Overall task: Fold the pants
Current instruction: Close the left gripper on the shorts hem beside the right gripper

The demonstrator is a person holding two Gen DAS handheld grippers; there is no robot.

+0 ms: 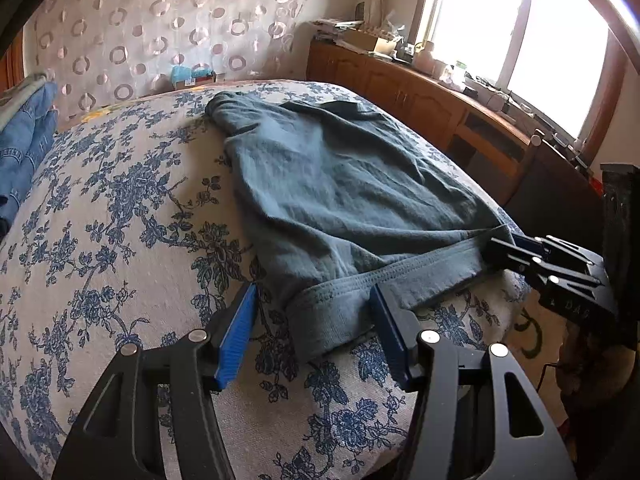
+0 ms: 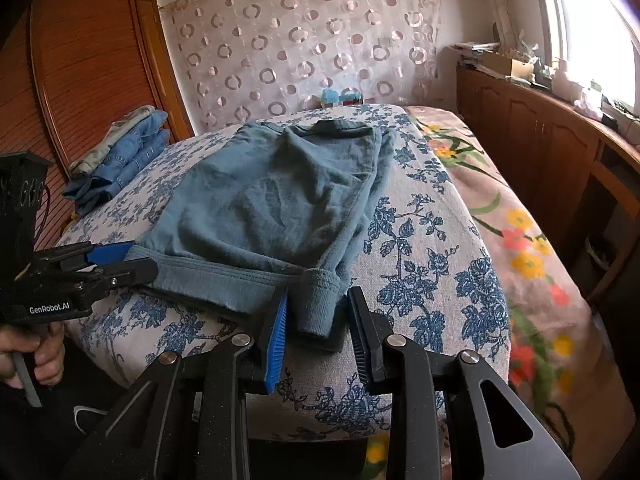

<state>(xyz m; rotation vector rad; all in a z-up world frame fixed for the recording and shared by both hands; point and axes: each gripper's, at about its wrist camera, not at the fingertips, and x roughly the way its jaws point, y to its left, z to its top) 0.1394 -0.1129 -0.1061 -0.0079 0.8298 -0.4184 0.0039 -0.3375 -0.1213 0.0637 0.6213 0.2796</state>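
Your left tool [image 1: 312, 312] straddles the pants [image 1: 344, 192] cuff, jaws apart; your right tool [image 2: 316, 312] likewise gapes around its cuff on the bed [image 1: 120, 208].

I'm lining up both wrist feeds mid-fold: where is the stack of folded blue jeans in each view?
Left wrist view: the folded blue jeans lie at the far left edge, on the bed beside the teal pants.
Right wrist view: the jeans sit upper left, in front of the wooden wardrobe.
Shared landmark: the circle-patterned curtain behind the bed.
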